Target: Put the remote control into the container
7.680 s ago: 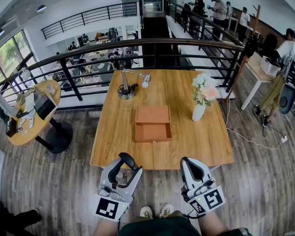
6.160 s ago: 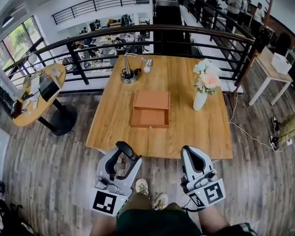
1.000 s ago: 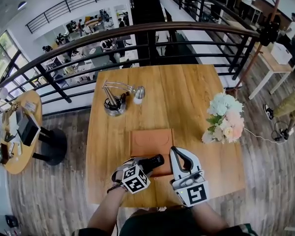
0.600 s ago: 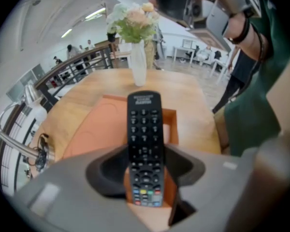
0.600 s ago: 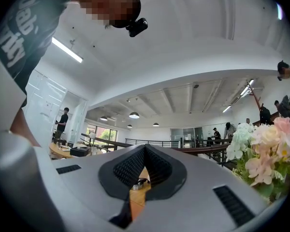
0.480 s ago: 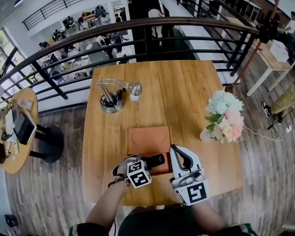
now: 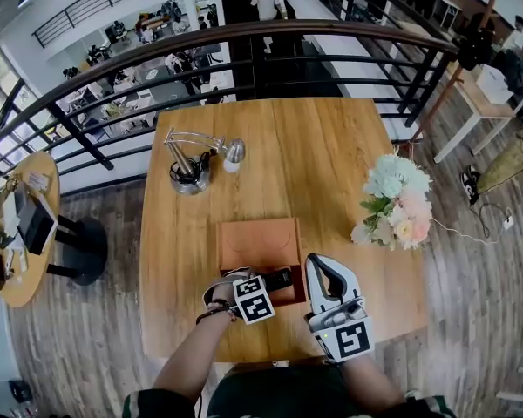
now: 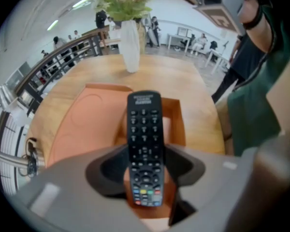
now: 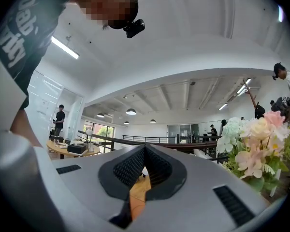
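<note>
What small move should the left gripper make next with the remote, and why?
Probably lower it: the left gripper holds the black remote control by its near end, with its far end above the open orange box, seemingly not resting inside yet.

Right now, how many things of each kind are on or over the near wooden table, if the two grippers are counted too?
remote control: 1
container: 1
vase of flowers: 1
desk lamp: 1
gripper: 2 (left gripper, right gripper)
Total: 6
</note>
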Motion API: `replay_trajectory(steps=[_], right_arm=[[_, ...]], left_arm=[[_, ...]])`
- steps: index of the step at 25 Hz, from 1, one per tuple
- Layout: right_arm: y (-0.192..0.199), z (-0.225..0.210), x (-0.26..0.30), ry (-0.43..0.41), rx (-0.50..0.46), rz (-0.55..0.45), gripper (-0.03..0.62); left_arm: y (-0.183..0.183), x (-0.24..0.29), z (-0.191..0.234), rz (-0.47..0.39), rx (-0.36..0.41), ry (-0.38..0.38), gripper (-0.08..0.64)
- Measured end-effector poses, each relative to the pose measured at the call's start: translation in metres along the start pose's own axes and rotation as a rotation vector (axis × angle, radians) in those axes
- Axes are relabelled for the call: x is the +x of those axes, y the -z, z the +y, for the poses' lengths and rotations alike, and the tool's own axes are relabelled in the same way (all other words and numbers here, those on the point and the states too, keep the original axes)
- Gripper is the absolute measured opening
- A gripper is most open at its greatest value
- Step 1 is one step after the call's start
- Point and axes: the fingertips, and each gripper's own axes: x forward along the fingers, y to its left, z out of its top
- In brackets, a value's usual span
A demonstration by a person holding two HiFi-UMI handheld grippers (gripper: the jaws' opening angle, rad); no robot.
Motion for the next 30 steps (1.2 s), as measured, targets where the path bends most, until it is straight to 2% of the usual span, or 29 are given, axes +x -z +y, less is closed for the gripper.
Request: replay_trajectory(steps=[9,22,30], right_arm=[[0.007,-0.007,-0.007,0.005,0.003,0.025,0.015],[0.012,-0.017,-0.017,0.033,0.02,0.044,0.015],[0.021,-0.026,-0.025,0.052,0.032,0.058,0.015]], left_arm=[[0.004,0.022,-0.007,0.064,-0.021,0.077,0.222],[0.01,0.039,-0.01,0.125,-0.004,0.103,0.224],[0.003,0.053,-0.016,0.132,-0.002,0.11,0.222]])
